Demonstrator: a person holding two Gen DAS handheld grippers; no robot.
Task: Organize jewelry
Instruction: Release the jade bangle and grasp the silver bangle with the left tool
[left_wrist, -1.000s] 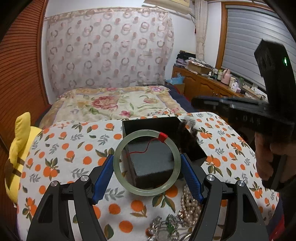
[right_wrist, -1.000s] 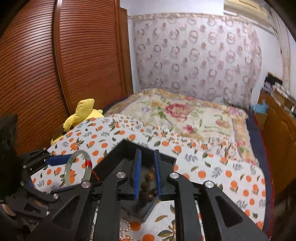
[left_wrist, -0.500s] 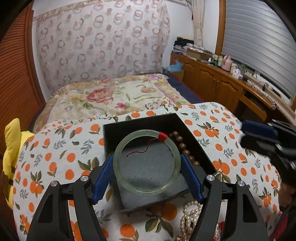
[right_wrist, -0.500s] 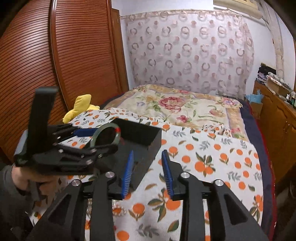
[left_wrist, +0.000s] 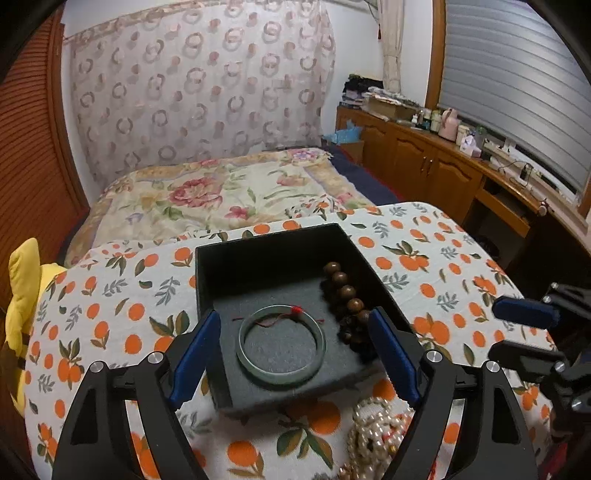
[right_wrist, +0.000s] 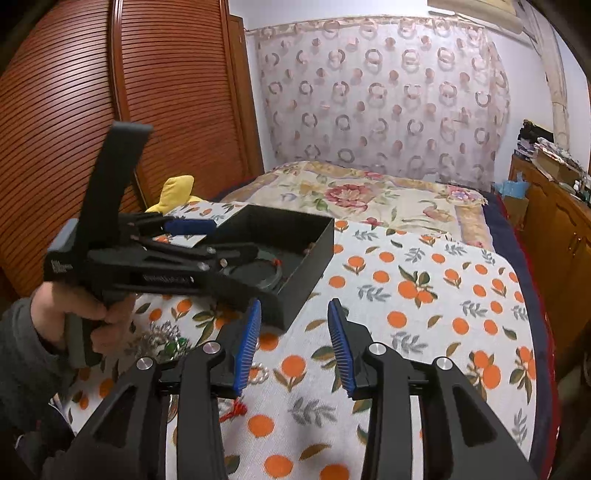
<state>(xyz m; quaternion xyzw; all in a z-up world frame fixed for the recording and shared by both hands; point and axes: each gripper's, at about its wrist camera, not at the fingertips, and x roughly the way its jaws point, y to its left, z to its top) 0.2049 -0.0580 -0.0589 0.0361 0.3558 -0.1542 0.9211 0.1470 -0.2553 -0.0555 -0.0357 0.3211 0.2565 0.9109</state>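
A black box (left_wrist: 273, 240) with a grey foam floor stands on the orange-print cloth. A pale green bangle (left_wrist: 258, 365) with a red thread knot lies flat on the foam. A brown bead bracelet (left_wrist: 347, 293) lies along the box's right wall. My left gripper (left_wrist: 293, 317) hangs over the box's near edge; its jaws are opening and stand clear of the bangle on both sides. My right gripper (right_wrist: 295, 306) hovers over bare cloth to the right of the box (right_wrist: 314, 254), its jaws opening with nothing between them. The right wrist view also shows the left gripper (right_wrist: 218, 240) above the bangle (right_wrist: 277, 275).
A heap of pearl strands (left_wrist: 376, 439) lies just in front of the box. A silver piece with green stones (right_wrist: 166, 339) and a red tassel (right_wrist: 236, 410) lie nearby. A yellow plush toy (left_wrist: 26, 295) sits at the cloth's left edge. A bed (left_wrist: 221, 192) lies beyond, with wooden cabinets (left_wrist: 424, 166) to the right.
The left gripper lowered the bangle into the box and let it go, jaws widening. The right gripper released the beads in the box, opened and drew back to the right.
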